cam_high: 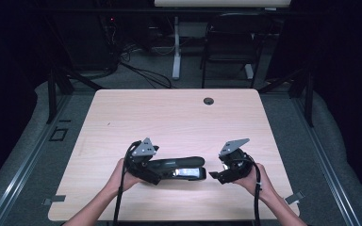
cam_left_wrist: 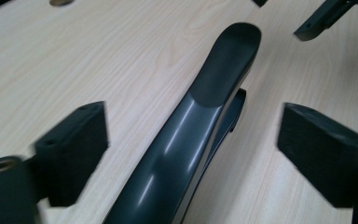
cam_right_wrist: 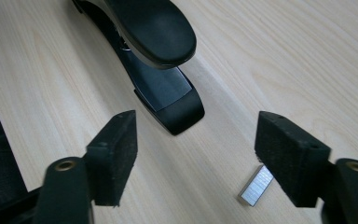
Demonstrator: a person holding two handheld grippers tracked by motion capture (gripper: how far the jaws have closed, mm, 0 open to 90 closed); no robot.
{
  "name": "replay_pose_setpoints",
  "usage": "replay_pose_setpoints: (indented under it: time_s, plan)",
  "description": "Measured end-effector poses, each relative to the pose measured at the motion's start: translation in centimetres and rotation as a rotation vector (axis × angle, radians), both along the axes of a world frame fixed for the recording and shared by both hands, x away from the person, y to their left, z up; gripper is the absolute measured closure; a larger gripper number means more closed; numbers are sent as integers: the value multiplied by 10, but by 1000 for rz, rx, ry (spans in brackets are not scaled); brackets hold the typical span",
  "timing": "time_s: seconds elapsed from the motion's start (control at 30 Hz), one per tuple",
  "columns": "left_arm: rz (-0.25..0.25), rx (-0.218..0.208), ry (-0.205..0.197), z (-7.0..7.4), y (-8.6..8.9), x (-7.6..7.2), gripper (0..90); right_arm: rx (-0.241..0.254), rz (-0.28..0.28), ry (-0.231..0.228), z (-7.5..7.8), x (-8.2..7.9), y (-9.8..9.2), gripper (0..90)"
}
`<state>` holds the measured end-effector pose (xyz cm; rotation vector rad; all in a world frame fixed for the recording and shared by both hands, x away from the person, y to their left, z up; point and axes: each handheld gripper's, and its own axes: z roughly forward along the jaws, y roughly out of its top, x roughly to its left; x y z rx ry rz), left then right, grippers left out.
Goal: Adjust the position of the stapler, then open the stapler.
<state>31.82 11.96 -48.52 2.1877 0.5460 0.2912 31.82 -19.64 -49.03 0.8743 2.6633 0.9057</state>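
Now both grippers, left [cam_left_wrist: 193, 154] and right [cam_right_wrist: 196, 158], stand spread around nothing, flanking the black stapler [cam_high: 176, 167]; a staple strip [cam_right_wrist: 256, 185] lies beside the right one.

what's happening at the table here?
A person works on a black stapler lying on the wooden table with a gripper in each hand. The left gripper straddles the stapler's rear, jaws open and clear of it. The right gripper is open too, facing the stapler's front end, with a strip of staples on the table beside one jaw.

Pale wooden table [cam_high: 122, 113], black stapler [cam_right_wrist: 168, 93] and staple strip [cam_right_wrist: 256, 185] on it.
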Motion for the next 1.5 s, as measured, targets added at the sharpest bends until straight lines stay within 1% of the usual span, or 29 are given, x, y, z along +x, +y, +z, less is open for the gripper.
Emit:
replay_pose_setpoints:
  time_s: [0.03, 0.1, 0.13, 0.17, 0.23, 0.27, 0.3, 0.33, 0.37, 0.4, 0.43, 0.47, 0.5, 0.57, 0.6, 0.67, 0.77, 0.83, 0.9, 0.97, 1.03, 1.07, 1.1, 1.17, 1.27, 1.33, 1.37, 1.43, 1.5]
  plan:
    - [-5, 4, -14, 1, -4, -5, 160, -6, 0, 0, 0, 0, 1, 316]
    - [-3, -4, -32, 2, -8, -11, 161, 2, -16, -9, -1, 0, 1, 317]
    - [-6, -5, -43, 3, -10, -14, 191, 0, -15, -13, -1, 0, 1, 325]
    - [-7, -15, -44, 3, -12, -17, 218, -3, -15, -16, -1, 0, 0, 333]
    - [-1, -12, -52, 2, -17, -22, 257, -3, -21, -13, -2, 1, 0, 355]
    - [3, -9, -57, 1, -19, -25, 289, -5, -20, -14, -2, 1, 0, 368]
    - [5, -8, -57, 1, -21, -27, 343, -7, -14, -17, -2, 1, 1, 424]
    - [16, -10, -43, 0, -24, -29, 343, -7, -14, -17, -2, 1, 1, 424]
    - [28, -16, -7, -2, -27, -30, 417, -10, 8, -21, -3, 1, 4, 460]
    - [33, -36, 32, -5, -29, -31, 454, -13, 16, -23, -4, 0, 5, 482]
    - [33, -36, 32, -5, -29, -31, 492, -13, 16, -23, -4, 0, 5, 482]
    - [37, -44, 48, -7, -31, -31, 534, -42, 37, -28, -9, -1, 10, 531]
    - [38, -44, 55, -9, -33, -32, 534, -42, 37, -28, -9, -1, 10, 531]
    - [33, -30, 48, -13, -37, -32, 614, -65, 58, -36, -14, -3, 15, 564]
    - [34, -19, 38, -15, -40, -33, 660, -84, 67, -49, -16, -5, 18, 569]
    - [47, 5, 13, -20, -44, -33, 725, -89, 74, -84, -17, -7, 22, 598]
    - [73, 28, 16, -30, -50, -32, 802, -75, 84, -128, -19, -9, 32, 659]
    - [88, 35, 20, -35, -54, -31, 839, -91, 99, -143, -20, -10, 36, 698]
    - [98, 47, 18, -41, -58, -32, 882, -104, 114, -148, -26, -10, 44, 768]
    - [102, 56, 19, -44, -60, -32, 887, -98, 112, -152, -29, -11, 46, 781]
    - [115, 64, 21, -48, -63, -32, 900, -127, 128, -151, -34, -11, 51, 846]
    - [121, 61, 21, -51, -65, -32, 900, -127, 128, -151, -34, -11, 51, 846]
    - [123, 61, 17, -54, -66, -33, 900, -150, 132, -169, -39, -10, 54, 871]
    - [124, 51, 3, -57, -69, -35, 900, -153, 132, -174, -41, -10, 55, 873]
    - [128, 37, -25, -60, -72, -37, 900, -166, 126, -185, -51, -7, 60, 881]
    - [138, 24, -29, -62, -75, -38, 900, -181, 122, -190, -52, -6, 60, 880]
    - [142, 18, -34, -62, -75, -39, 900, -165, 112, -188, -55, -6, 61, 879]
    - [146, 5, -40, -64, -77, -39, 900, -171, 111, -190, -58, -5, 60, 879]
    - [148, 4, -41, -66, -77, -39, 900, -157, 104, -191, -59, -3, 59, 882]
